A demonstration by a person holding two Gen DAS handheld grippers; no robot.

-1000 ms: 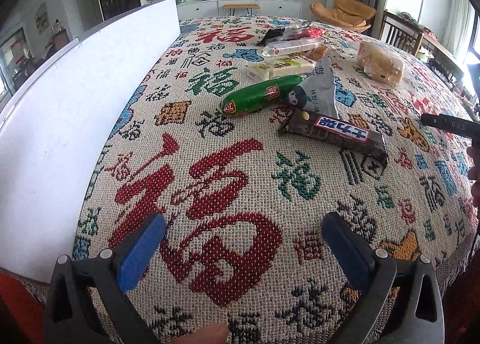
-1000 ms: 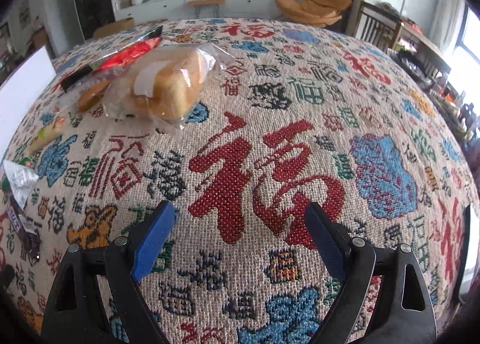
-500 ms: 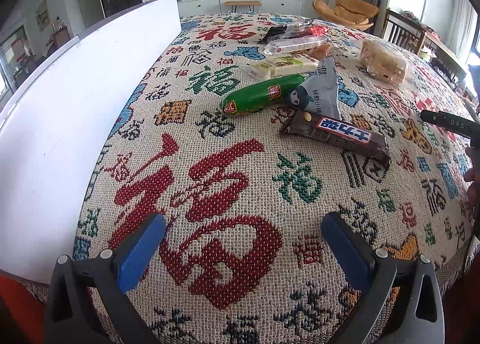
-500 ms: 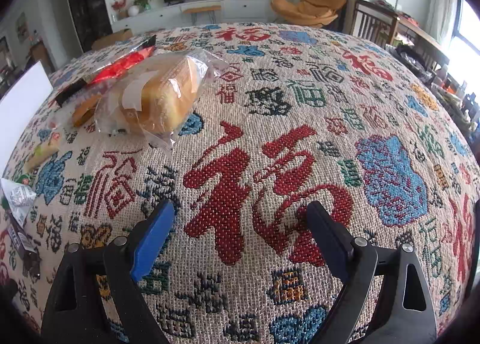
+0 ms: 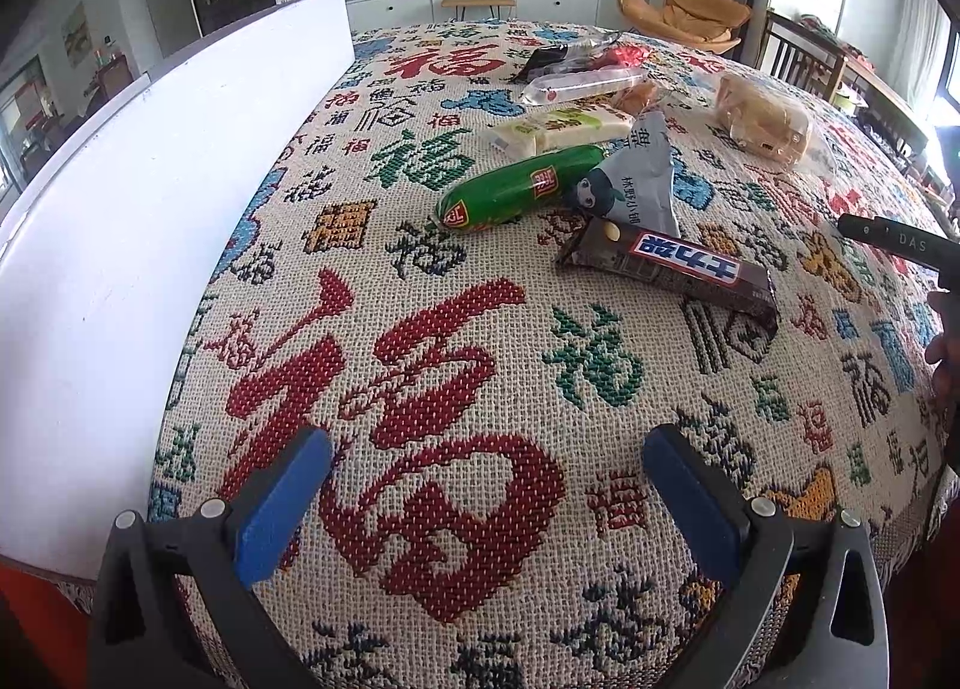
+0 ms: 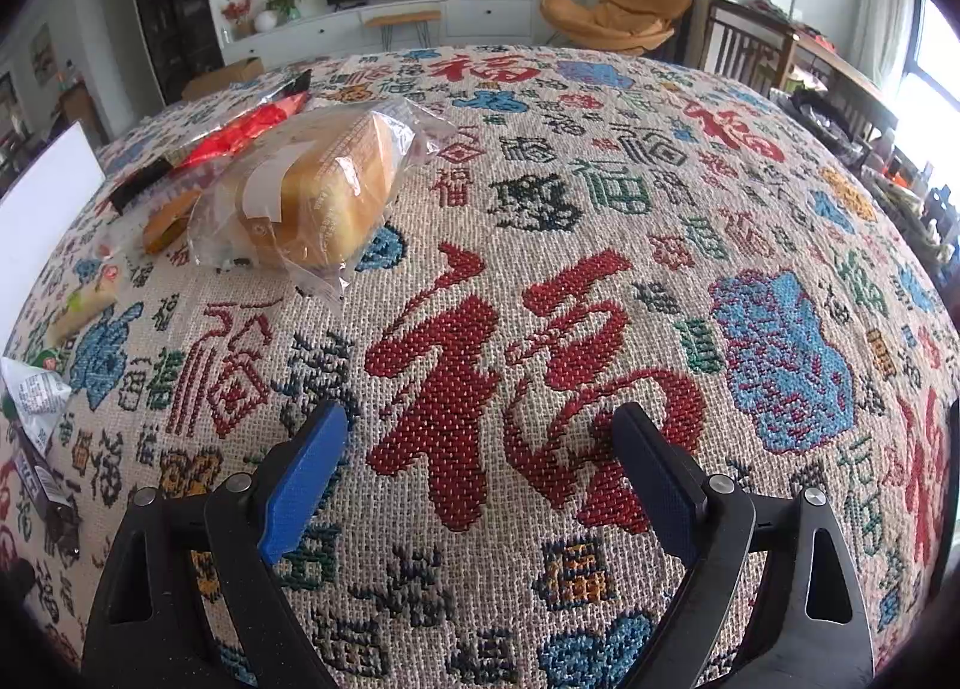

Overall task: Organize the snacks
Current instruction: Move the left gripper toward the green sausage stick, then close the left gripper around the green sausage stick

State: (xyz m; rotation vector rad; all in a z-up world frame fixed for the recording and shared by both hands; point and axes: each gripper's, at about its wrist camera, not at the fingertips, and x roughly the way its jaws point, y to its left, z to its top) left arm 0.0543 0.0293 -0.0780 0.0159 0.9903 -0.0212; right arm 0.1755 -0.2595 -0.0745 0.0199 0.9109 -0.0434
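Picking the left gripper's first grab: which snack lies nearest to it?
The brown chocolate bar, the one with the blue label. It lies closest to the open left gripper; the green sausage and grey packet sit just behind it.

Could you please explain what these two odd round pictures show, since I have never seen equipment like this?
No robot here: a person holds a hand-held gripper in each hand, and each gripper carries a wide-angle camera looking forward along its two blue-padded fingers, hence the bulging view.

One picture comes from the left gripper, the other from the right gripper. Both have their jaws wide apart and hold nothing, above a patterned tablecloth.

On the cloth lie snacks: a brown chocolate bar, a green sausage, a grey packet, a pale wrapped bar and bagged bread. More wrappers lie further back; I cannot identify them. A white board stands along the left edge.
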